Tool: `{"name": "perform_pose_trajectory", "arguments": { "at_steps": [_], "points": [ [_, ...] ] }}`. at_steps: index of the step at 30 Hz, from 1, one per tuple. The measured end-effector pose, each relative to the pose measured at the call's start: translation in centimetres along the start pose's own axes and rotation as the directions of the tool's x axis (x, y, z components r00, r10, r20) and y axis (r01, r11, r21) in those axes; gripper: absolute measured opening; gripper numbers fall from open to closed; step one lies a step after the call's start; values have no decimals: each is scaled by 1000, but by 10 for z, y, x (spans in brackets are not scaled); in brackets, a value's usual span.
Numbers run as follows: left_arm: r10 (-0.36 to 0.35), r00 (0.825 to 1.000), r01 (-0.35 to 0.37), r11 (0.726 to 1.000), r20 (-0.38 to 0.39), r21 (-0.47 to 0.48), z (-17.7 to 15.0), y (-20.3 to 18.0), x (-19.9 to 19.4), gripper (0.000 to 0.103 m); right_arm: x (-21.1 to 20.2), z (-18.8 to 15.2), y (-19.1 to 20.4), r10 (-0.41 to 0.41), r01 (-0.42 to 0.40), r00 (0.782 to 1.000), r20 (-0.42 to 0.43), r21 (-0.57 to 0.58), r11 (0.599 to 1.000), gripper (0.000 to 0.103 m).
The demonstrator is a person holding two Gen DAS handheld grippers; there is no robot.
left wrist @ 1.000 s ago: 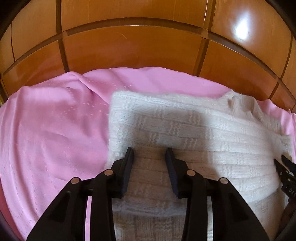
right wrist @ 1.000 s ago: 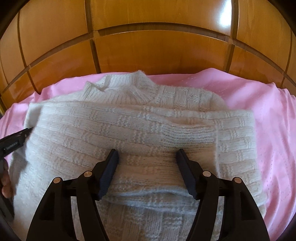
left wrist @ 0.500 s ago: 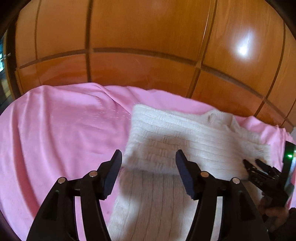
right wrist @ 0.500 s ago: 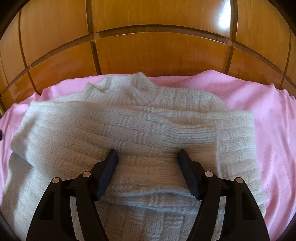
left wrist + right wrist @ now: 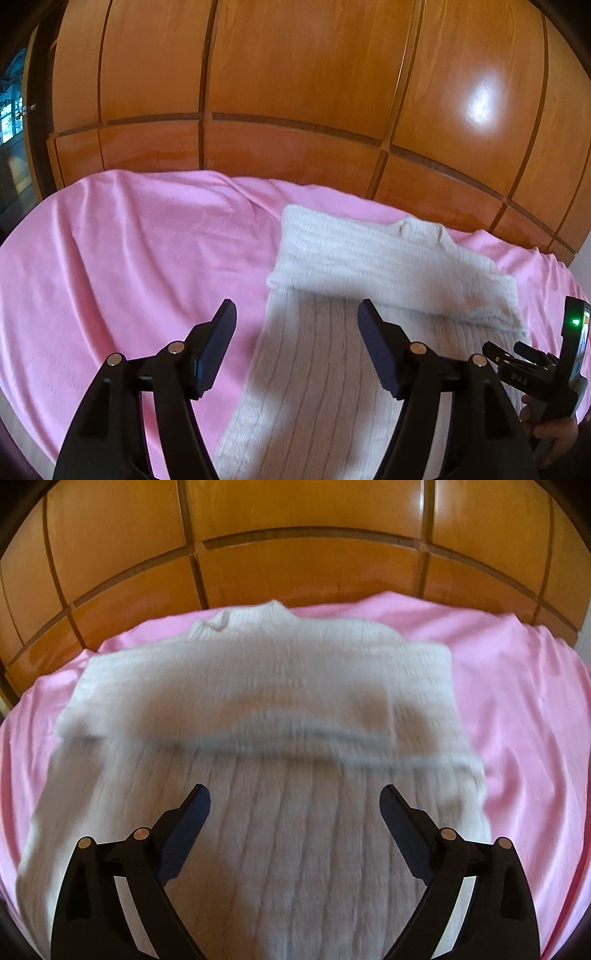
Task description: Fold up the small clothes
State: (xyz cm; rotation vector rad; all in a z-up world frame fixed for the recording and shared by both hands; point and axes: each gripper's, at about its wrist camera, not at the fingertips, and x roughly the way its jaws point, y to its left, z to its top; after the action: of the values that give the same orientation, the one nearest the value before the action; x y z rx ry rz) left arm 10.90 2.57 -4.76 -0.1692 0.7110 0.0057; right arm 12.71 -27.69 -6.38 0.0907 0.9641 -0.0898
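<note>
A wooden panelled wall (image 5: 295, 92) rises behind the pink sheet (image 5: 129, 266). On that sheet lies the white knitted sweater (image 5: 258, 775), sleeves folded across its chest, collar toward the wall. Above the sweater's lower half, the left gripper (image 5: 295, 317) and right gripper (image 5: 295, 801) hang wide open, holding nothing.

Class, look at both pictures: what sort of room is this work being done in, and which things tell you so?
Probably a bedroom: a white sweater lies on a pink sheet spread like a bed, with glossy wooden wardrobe panels behind.
</note>
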Motion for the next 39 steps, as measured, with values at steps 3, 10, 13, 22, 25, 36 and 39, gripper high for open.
{"name": "perform_pose_trajectory", "arguments": {
  "at_steps": [3, 10, 13, 22, 25, 36, 39],
  "points": [
    [5, 1000, -4, 1000, -15, 5, -12, 3, -3, 69, -7, -20, -6, 2, -2, 1000, -28, 8, 1000, 92],
    [8, 997, -6, 1000, -81, 22, -41, 16, -2, 69, -28, -54, -21, 1, -1, 998, -57, -1, 1000, 92],
    [-6, 993, 11, 999, -118, 46, -59, 26, -2, 67, -44, -64, -36, -1, 2, 999, -50, 18, 1000, 92],
    [-148, 952, 155, 988, -267, 7, -108, 70, -18, 43, -84, -115, -100, 74, -54, 991, -107, 181, 982, 82],
    [-214, 926, 223, 975, -311, -7, -122, 77, -29, 35, -93, -140, -100, 126, -94, 978, -166, 187, 978, 63],
    [-373, 885, 381, 924, -277, -28, -115, 75, -66, 5, -127, -142, -72, 232, -219, 958, -168, 91, 971, 6],
    [-453, 860, 442, 891, -235, -101, -90, 73, -61, 5, -127, -119, -77, 264, -251, 960, -99, 121, 960, 6]
  ]
}}
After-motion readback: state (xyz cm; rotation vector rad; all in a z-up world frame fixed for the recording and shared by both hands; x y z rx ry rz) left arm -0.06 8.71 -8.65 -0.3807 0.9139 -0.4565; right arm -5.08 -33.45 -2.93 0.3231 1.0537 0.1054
